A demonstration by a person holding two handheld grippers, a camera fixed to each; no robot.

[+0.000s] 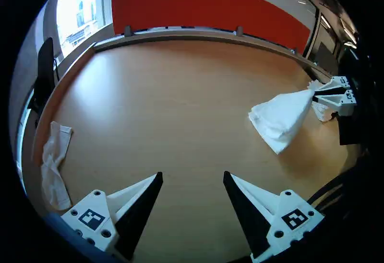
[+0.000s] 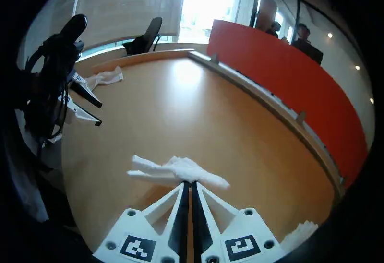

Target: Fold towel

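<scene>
Towel pinched in right gripper above table; left gripper spread, held low.

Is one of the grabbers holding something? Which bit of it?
Yes. The right gripper pinches the white towel by one bunched end. The left gripper is open, holding nothing.

Your towel was near the table's right edge, second cloth at left edge, partition along far edge.
</scene>
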